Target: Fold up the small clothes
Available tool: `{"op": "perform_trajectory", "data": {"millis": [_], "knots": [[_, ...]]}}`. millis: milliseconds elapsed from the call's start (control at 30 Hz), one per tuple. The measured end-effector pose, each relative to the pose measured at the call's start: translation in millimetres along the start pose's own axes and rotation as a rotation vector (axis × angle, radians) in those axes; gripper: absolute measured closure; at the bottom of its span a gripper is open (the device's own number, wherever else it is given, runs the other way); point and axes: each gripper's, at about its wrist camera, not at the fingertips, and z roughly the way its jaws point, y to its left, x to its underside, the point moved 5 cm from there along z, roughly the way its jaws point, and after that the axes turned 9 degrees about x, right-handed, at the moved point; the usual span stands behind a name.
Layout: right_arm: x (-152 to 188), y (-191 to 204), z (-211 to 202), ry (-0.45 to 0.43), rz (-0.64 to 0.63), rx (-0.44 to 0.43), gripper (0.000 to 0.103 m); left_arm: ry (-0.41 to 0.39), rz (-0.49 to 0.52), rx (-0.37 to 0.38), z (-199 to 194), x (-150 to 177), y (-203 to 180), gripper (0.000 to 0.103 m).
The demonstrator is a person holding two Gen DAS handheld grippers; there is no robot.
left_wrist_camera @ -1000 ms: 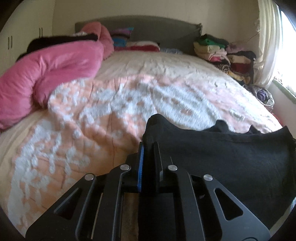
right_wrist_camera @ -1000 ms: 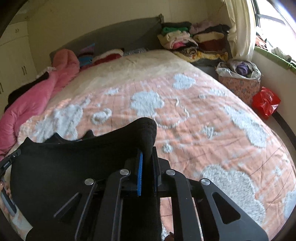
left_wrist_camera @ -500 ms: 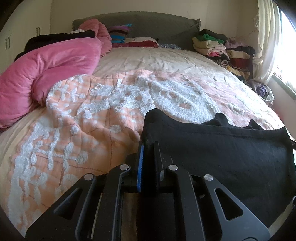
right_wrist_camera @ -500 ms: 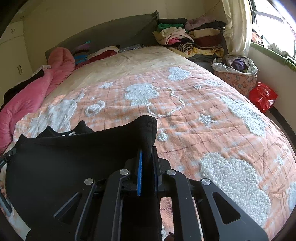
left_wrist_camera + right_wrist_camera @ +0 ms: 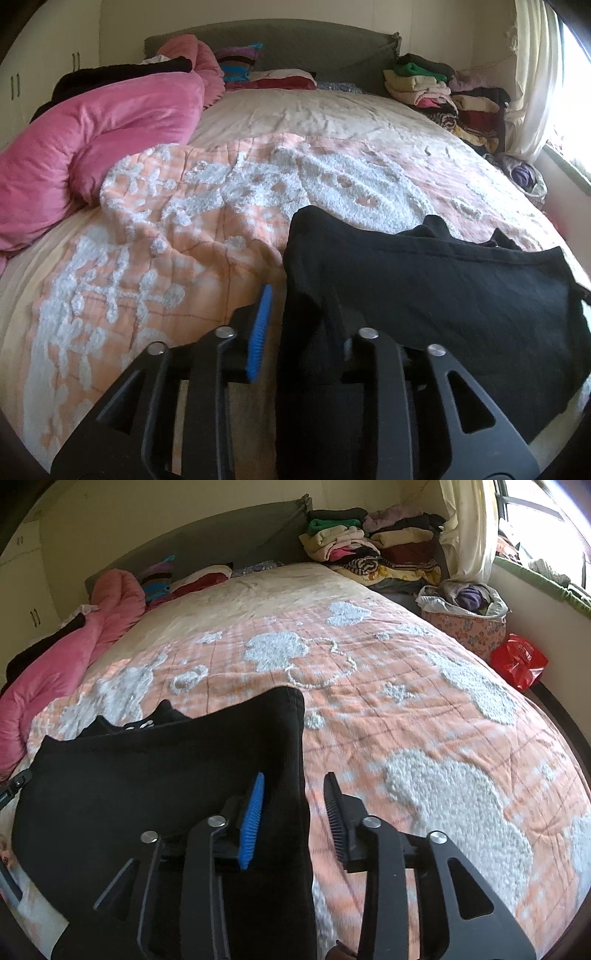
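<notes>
A black garment (image 5: 443, 295) lies spread on the orange and white bedspread (image 5: 166, 240), seen from both wrist views. My left gripper (image 5: 301, 325) is open, its jaws apart, with the garment's left edge draped between the fingers. My right gripper (image 5: 293, 812) is open too, and the garment's right edge (image 5: 288, 757) lies between its blue pad (image 5: 251, 819) and black pad (image 5: 334, 819). The garment (image 5: 147, 775) stretches left from there. Neither gripper pinches the cloth.
A pink duvet (image 5: 74, 147) is bunched on the bed's left side. Stacks of folded clothes (image 5: 443, 92) stand at the far right by the headboard. A basket of clothes (image 5: 465, 620) and a red bag (image 5: 517, 661) sit on the floor to the right.
Both grippers were shut on the black garment's edges and have opened. The garment has settled lower onto the bedspread.
</notes>
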Motion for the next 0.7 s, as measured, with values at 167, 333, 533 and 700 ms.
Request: {"op": "perform_trajectory", "data": {"millis": [167, 333, 533, 700], "knots": [[12, -4, -15, 0.011, 0.017, -0.036, 0.065, -0.020, -0.041, 0.037, -18, 0, 2, 0.064], [23, -6, -34, 0.013, 0.025, -0.074, 0.060, -0.044, -0.092, 0.055, -33, 2, 9, 0.047], [34, -8, -54, 0.012, 0.026, -0.111, 0.055, -0.082, -0.123, 0.071, -52, 6, 13, 0.036], [47, -8, -59, 0.041, 0.020, -0.134, 0.053, -0.087, -0.151, 0.093, -66, 16, 19, 0.032]]}}
